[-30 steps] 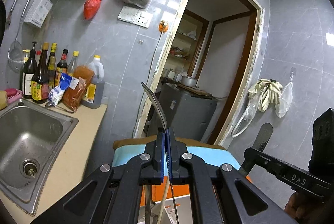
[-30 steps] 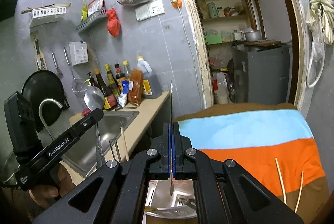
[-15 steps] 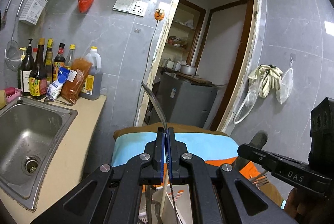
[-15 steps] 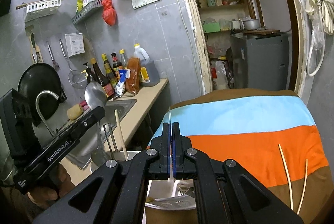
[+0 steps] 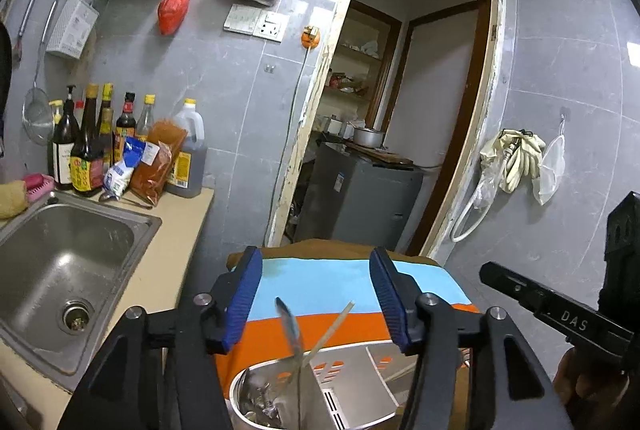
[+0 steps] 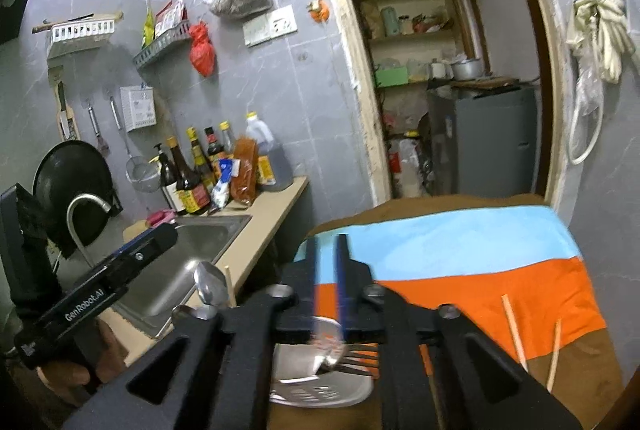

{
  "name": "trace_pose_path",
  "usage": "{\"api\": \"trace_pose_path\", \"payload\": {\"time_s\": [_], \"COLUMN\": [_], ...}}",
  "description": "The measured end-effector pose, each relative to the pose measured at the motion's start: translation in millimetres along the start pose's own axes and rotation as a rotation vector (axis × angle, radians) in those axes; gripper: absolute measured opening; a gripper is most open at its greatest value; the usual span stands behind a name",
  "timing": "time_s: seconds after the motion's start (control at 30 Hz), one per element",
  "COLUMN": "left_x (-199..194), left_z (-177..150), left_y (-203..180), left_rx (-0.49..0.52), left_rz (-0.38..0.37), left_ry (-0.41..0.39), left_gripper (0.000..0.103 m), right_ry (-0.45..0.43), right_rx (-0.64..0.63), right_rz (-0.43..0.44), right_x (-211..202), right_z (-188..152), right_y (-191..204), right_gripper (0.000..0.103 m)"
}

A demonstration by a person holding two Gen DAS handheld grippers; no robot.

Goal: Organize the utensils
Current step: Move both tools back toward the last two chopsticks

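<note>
My left gripper (image 5: 316, 290) is open and empty above a steel utensil holder (image 5: 352, 358) on the striped cloth. A spoon (image 5: 289, 326) and a chopstick (image 5: 330, 330) stand in the holder's round cup below the jaws. My right gripper (image 6: 327, 278) is open a little and empty, blurred, above the holder's perforated steel compartment (image 6: 320, 394), where a fork (image 6: 358, 356) lies. The spoon bowl (image 6: 210, 286) and chopstick (image 6: 229, 286) also show in the right wrist view. Two loose chopsticks (image 6: 516, 334) lie on the cloth at right.
A steel sink (image 5: 60, 270) and a beige counter with sauce bottles (image 5: 92, 145) lie to the left. The striped cloth (image 6: 460, 262) covers the table. A doorway (image 5: 392, 109) with a grey cabinet is behind. The other gripper's body (image 5: 560, 314) is at right.
Both grippers opened. The left let go of the spoon, which now stands in the cup. The right let go of its utensil into the holder. Both grippers lowered towards the holder.
</note>
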State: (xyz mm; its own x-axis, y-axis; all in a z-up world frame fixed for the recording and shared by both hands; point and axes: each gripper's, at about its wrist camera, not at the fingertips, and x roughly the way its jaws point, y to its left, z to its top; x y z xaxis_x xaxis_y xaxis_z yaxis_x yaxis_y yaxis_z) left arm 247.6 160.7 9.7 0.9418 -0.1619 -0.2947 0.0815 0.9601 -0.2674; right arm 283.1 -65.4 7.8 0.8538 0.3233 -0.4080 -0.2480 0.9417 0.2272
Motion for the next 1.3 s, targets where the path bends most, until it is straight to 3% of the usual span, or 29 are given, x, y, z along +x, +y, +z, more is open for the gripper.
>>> {"api": "trace_pose_path", "payload": {"time_s": [0.03, 0.2, 0.27, 0.4, 0.5, 0.83, 1.3], "left_x": [-1, -10, -13, -16, -16, -9, 16], "left_z": [2, 11, 13, 18, 20, 12, -12], "left_y": [-4, -28, -37, -58, -76, -134, -197], "left_rx": [0.009, 0.045, 0.047, 0.062, 0.089, 0.148, 0.183], "left_rz": [0.008, 0.051, 0.065, 0.088, 0.106, 0.136, 0.149], "left_ry": [0.001, 0.000, 0.001, -0.003, -0.008, 0.011, 0.039], "left_gripper": [0.059, 0.082, 0.094, 0.101, 0.102, 0.102, 0.102], "right_ry": [-0.015, -0.060, -0.087, -0.135, -0.154, -0.143, -0.095], "right_rx": [0.000, -0.028, -0.039, -0.065, -0.085, -0.090, -0.081], "right_rz": [-0.005, -0.066, -0.091, -0.135, -0.176, -0.242, -0.285], "right_x": [-6, -34, -46, -70, -85, -113, -117], "right_z": [2, 16, 21, 34, 42, 53, 41], "right_y": [-3, -19, -26, -40, -53, -103, -182], "right_gripper": [0.042, 0.048, 0.066, 0.080, 0.098, 0.099, 0.099]}}
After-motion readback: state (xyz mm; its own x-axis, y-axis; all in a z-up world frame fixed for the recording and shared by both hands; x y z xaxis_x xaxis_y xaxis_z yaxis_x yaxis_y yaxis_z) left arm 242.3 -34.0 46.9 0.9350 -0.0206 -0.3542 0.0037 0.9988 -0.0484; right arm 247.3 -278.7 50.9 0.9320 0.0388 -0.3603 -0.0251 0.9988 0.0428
